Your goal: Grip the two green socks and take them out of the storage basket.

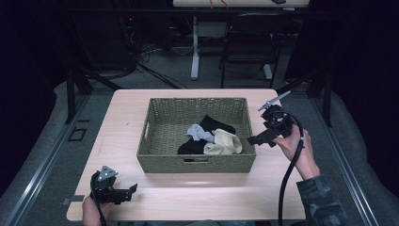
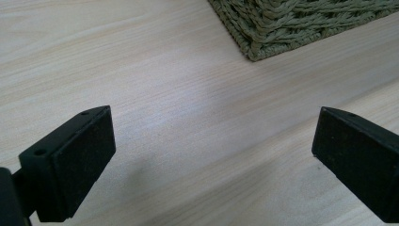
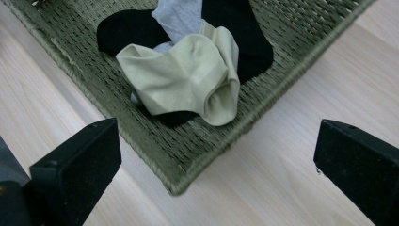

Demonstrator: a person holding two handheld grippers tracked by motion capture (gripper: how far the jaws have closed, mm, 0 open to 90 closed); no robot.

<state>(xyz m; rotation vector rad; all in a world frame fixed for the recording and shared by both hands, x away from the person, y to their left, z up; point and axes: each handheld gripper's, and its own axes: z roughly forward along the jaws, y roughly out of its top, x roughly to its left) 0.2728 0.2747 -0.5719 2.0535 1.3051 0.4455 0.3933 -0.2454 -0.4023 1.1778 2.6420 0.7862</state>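
I hold the right gripper wide open and empty just beside the woven basket, where the cream sock lies; my left gripper gapes empty near its front corner.

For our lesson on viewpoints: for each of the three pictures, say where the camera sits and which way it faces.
High view: fixed above the person's side, facing forward and down on the table; both hands, left claw and right claw show.
Left gripper view: rides the left claw, facing the tabletop and a basket corner; open jaws show.
Right gripper view: rides the right claw, facing down at the beige sock in the basket; open jaws show.
Shared: all three show the basket.
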